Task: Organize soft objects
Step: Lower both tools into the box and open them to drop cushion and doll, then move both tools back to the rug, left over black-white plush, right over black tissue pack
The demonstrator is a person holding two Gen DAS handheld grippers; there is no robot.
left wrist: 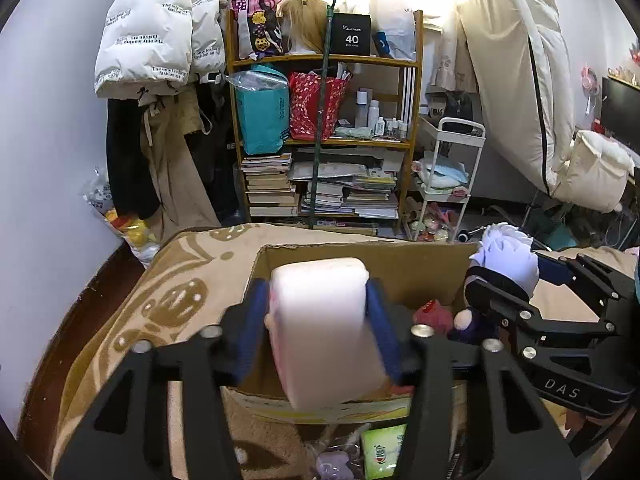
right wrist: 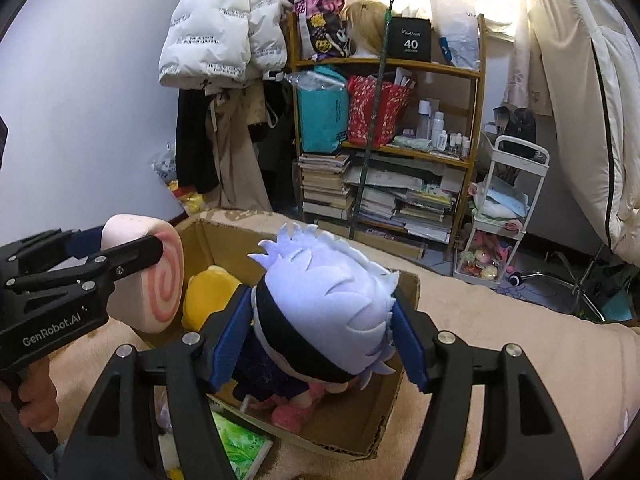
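We are holding the left claw over the cardboard box, its blue pads standing partly open on either side of the white swirl cushion, barely touching it. Beside it, our right claw is hanging partly open around the white-haired plush doll, whose body is dangling into the box, pads just off its head. Deeper inside, a yellow plush is lying. Beyond, a wooden bookshelf is standing against the wall.
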